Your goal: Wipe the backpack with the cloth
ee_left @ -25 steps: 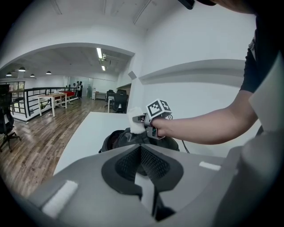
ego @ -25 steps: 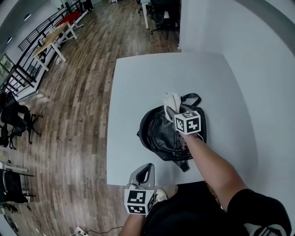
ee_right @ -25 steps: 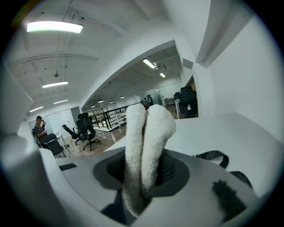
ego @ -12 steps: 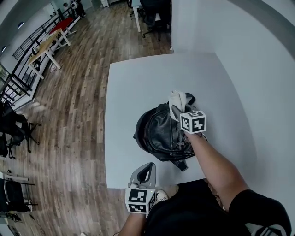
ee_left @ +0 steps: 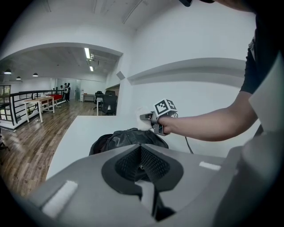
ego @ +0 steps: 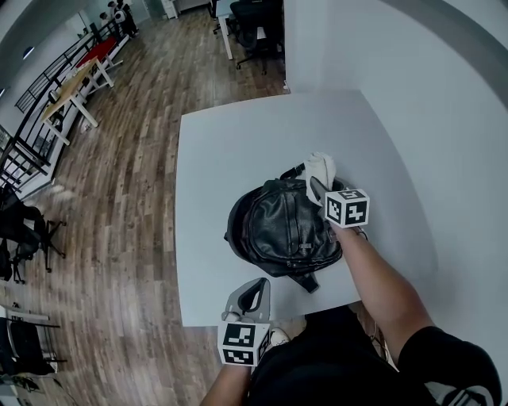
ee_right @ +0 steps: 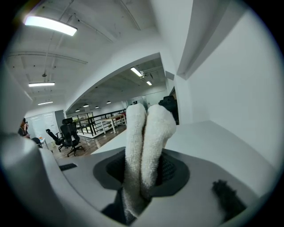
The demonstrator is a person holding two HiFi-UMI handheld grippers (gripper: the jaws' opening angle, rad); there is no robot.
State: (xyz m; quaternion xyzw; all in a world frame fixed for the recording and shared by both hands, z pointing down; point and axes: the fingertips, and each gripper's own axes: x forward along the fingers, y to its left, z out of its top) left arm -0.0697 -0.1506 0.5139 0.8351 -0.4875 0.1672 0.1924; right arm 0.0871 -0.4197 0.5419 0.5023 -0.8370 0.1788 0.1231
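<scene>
A black leather backpack (ego: 278, 230) lies flat on the white table (ego: 230, 151). My right gripper (ego: 317, 187) hovers at the backpack's far right edge, by the handle, and is shut on a white fluffy cloth (ego: 321, 167). In the right gripper view the folded cloth (ee_right: 144, 142) stands up between the jaws and hides most of what is ahead. My left gripper (ego: 255, 285) is held off the table's near edge, shut with nothing in it. From the left gripper view, the backpack (ee_left: 128, 138) and the right gripper (ee_left: 148, 118) with the cloth (ee_left: 143, 122) lie straight ahead.
The table's near edge (ego: 262, 317) runs just in front of the left gripper. A white wall (ego: 444, 119) borders the table on the right. Wooden floor (ego: 119, 198) lies to the left, with office chairs (ego: 254, 24) and desks (ego: 67, 87) farther off.
My right gripper has carried the cloth rightward across the top of the backpack to its far right edge. The left gripper has stayed where it was.
</scene>
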